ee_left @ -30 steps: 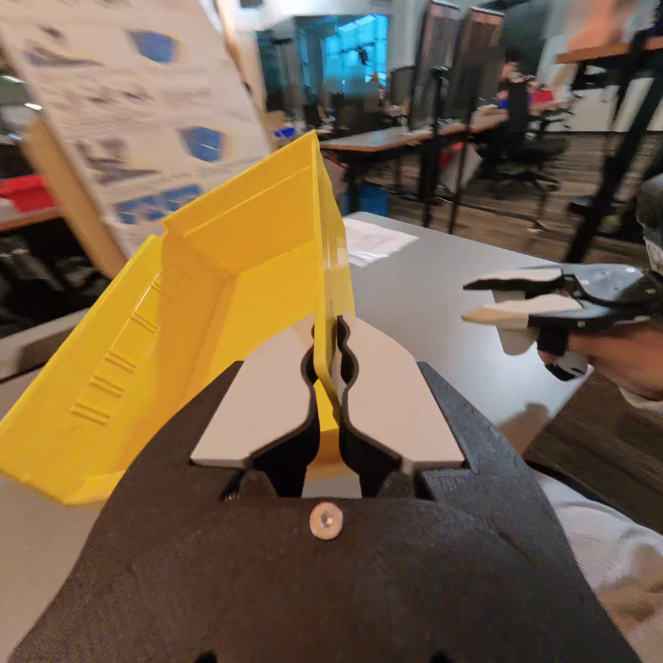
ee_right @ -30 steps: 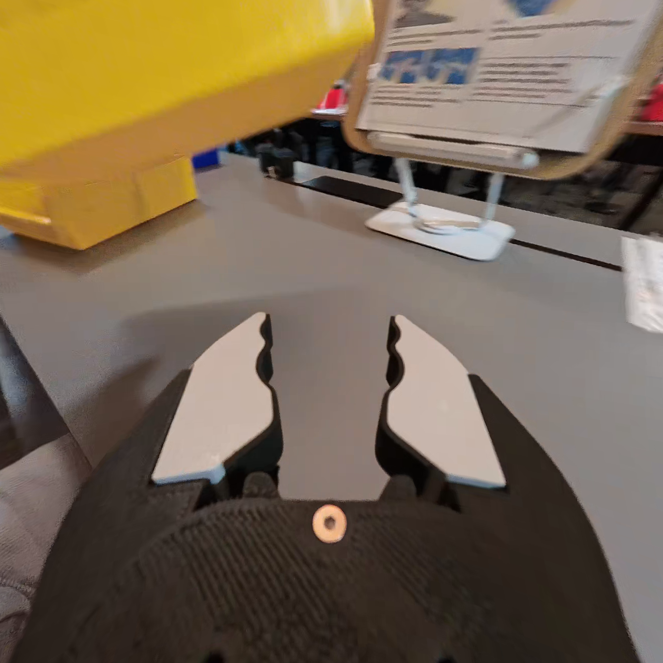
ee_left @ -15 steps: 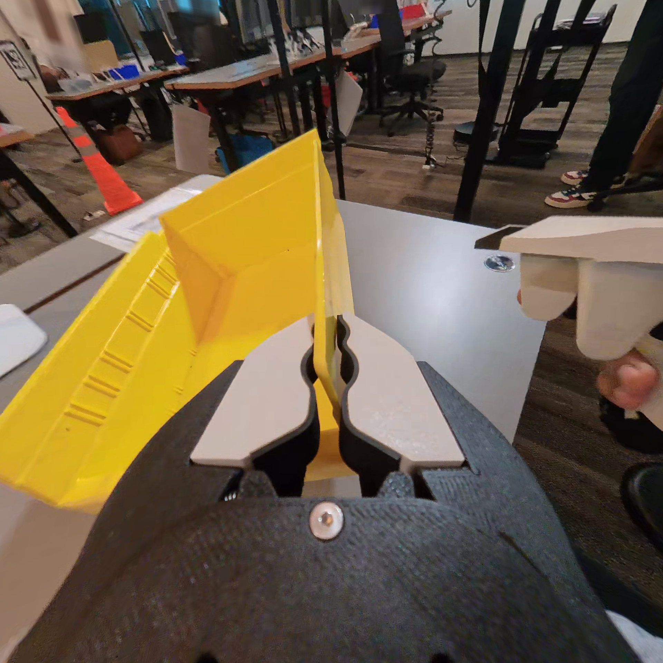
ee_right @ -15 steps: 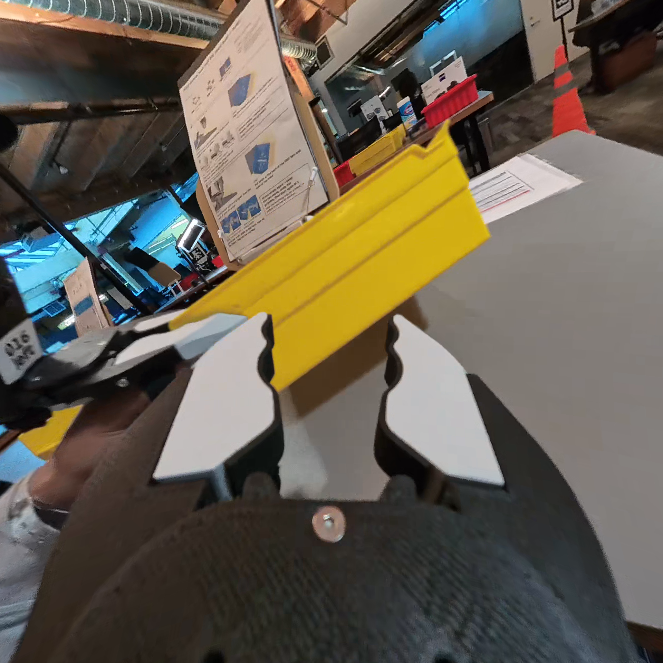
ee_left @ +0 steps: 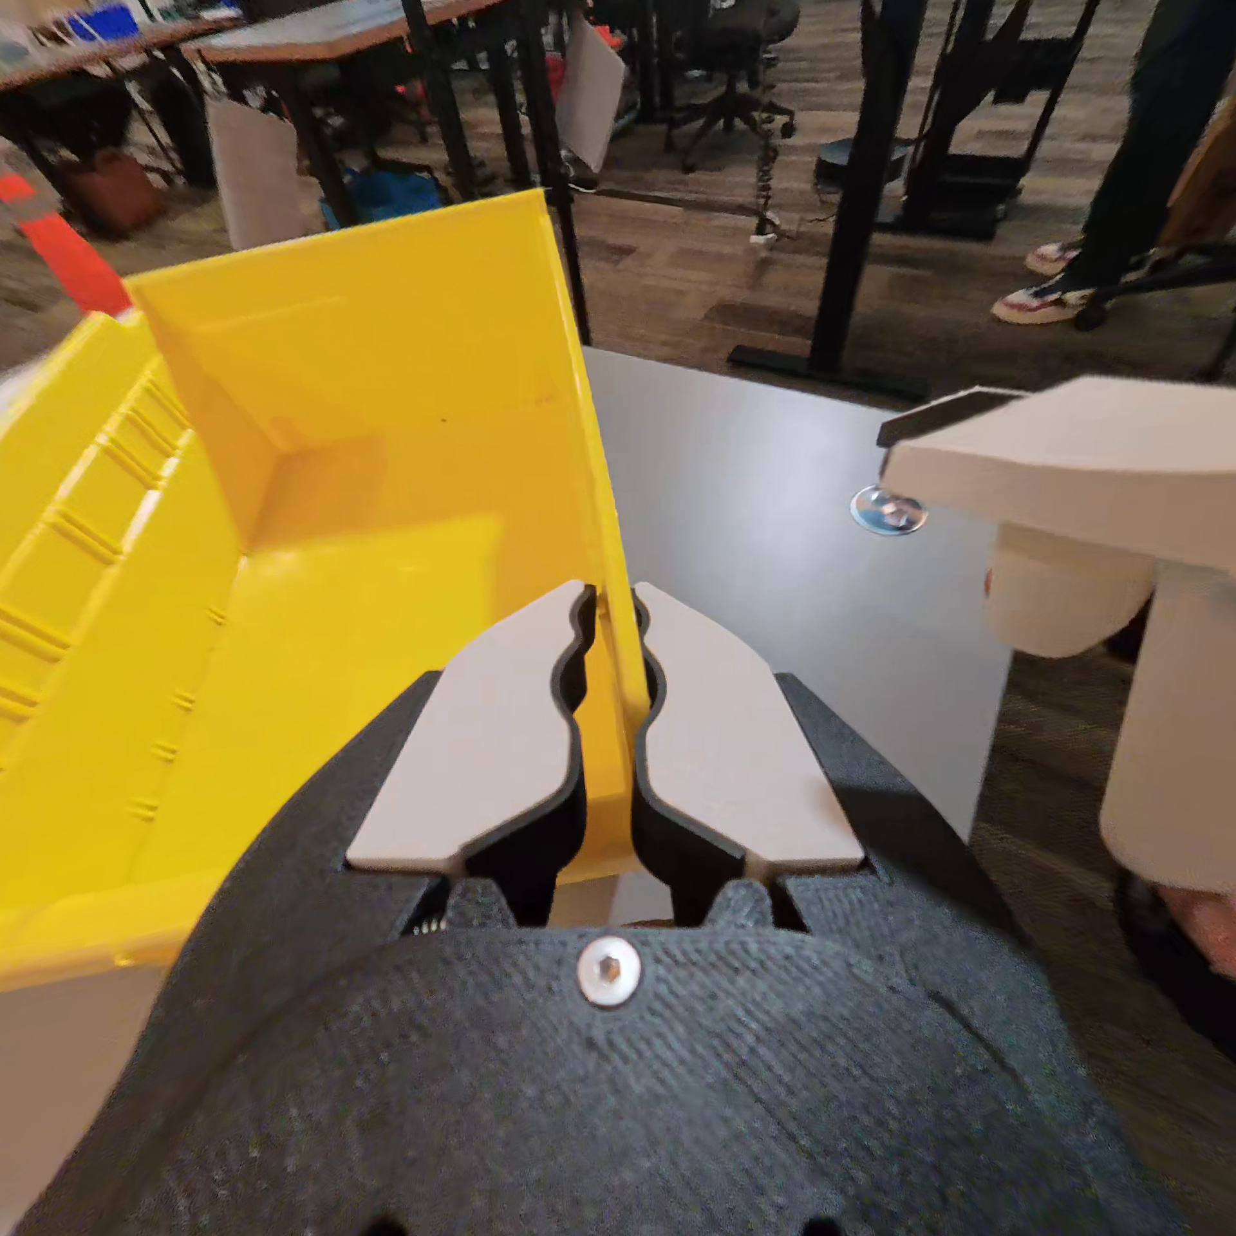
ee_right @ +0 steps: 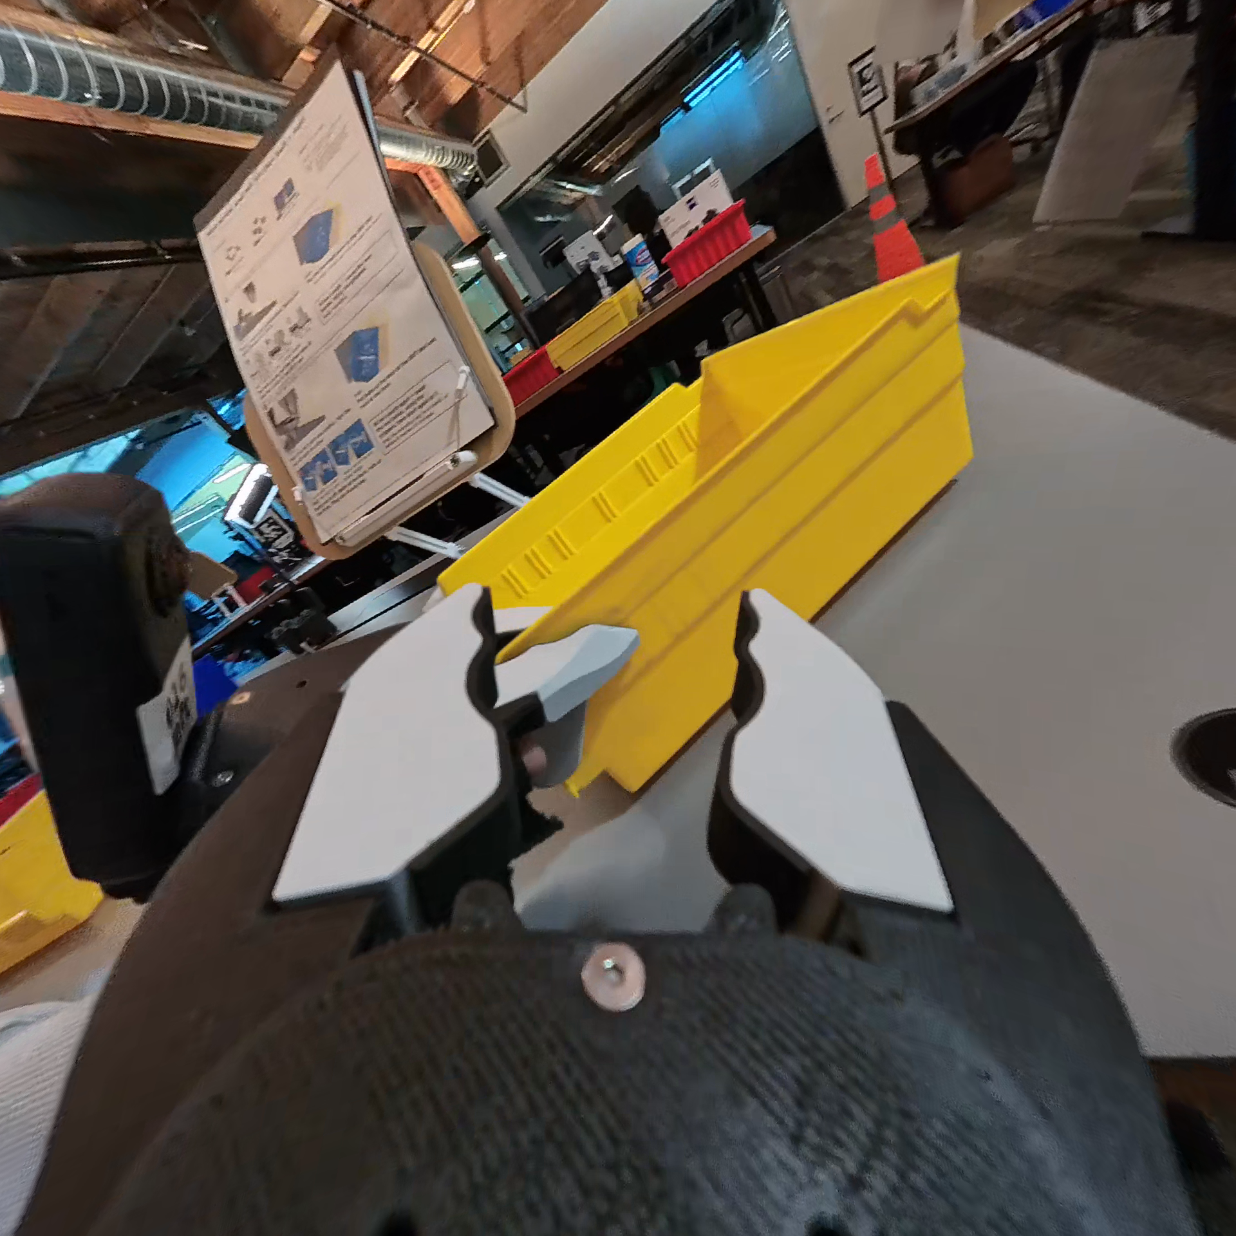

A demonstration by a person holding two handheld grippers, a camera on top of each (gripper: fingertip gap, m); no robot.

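My left gripper (ee_left: 614,588) is shut on the right side wall of an empty yellow plastic bin (ee_left: 321,535), which rests on the grey table (ee_left: 769,535). In the right wrist view the same bin (ee_right: 769,481) lies across the table (ee_right: 1037,602), with the left gripper's fingers (ee_right: 582,659) clamped on its near corner. My right gripper (ee_right: 612,602) is open and empty, just short of that corner and level with it. The right gripper also shows at the right of the left wrist view (ee_left: 1043,481), beside the bin.
A clipboard with a printed sheet (ee_right: 334,334) stands on a stand behind the bin. A round hole (ee_right: 1210,762) and a metal disc (ee_left: 888,511) mark the tabletop. The table's edge (ee_left: 990,736) is close on the right. Desks, chairs and an orange cone (ee_right: 893,221) stand beyond. Left tips to right tips: about 7 cm.
The left gripper has swung the bin round and set it lower on the table, still gripped. The right gripper turned from the bare tabletop toward the bin's near corner and stayed open.
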